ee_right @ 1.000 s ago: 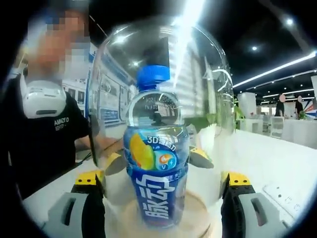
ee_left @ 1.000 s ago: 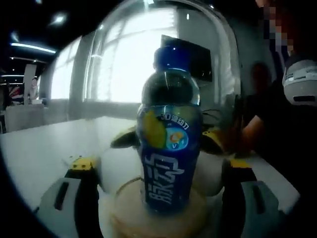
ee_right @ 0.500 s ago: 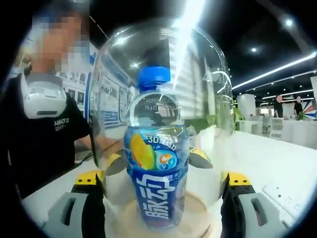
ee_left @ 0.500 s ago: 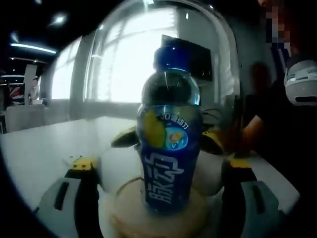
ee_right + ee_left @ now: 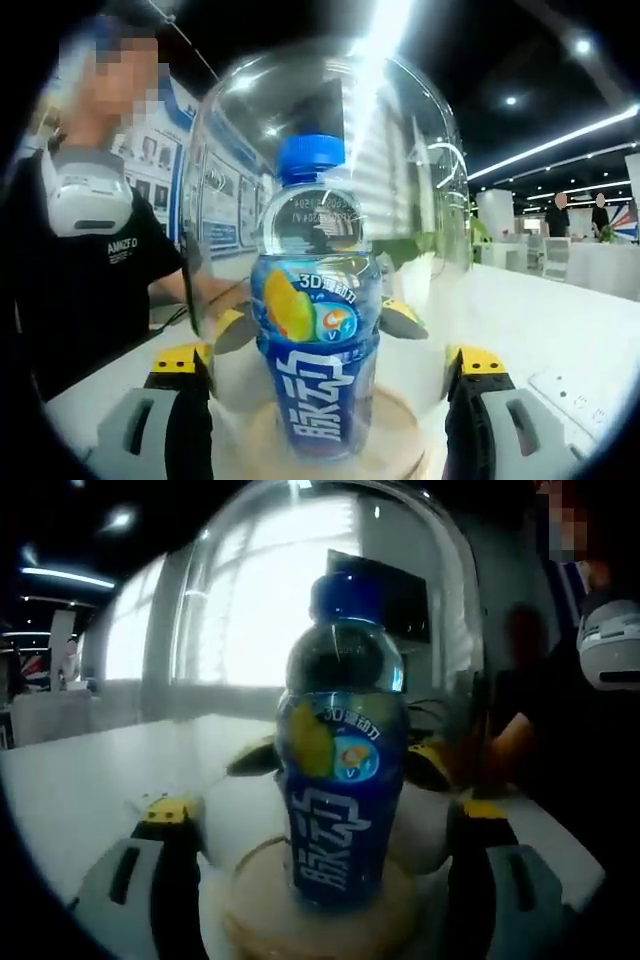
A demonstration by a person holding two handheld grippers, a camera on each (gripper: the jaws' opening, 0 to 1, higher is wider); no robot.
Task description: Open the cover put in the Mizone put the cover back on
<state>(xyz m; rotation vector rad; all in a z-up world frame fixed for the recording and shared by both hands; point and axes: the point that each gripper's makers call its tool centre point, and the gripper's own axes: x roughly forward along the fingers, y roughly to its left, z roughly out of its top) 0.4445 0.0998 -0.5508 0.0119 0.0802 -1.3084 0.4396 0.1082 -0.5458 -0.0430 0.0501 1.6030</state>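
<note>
Two views, one landmark: the Mizone bottle [image 5: 344, 770] stands upright on a round wooden base [image 5: 320, 920], under the clear dome cover [image 5: 300, 600], which seems back in place.
Left gripper view: your left gripper [image 5: 320, 855] has its jaws spread on both sides of the base. The glass sits between them; I cannot tell if they press it. Beyond the bottle you see the yellow tips of the other gripper.
Right gripper view: your right gripper [image 5: 325, 378] stands the same way around the cover [image 5: 320, 180], the bottle [image 5: 318, 330] in the middle of the base [image 5: 330, 440].
Risk: if you pull away crooked, a jaw can catch the dome and tip it from the base.
Difference: left shows the bright window [image 5: 240, 610] behind the bottle; right shows a wall of posters [image 5: 220, 210] and ceiling lights [image 5: 560, 135].
</note>
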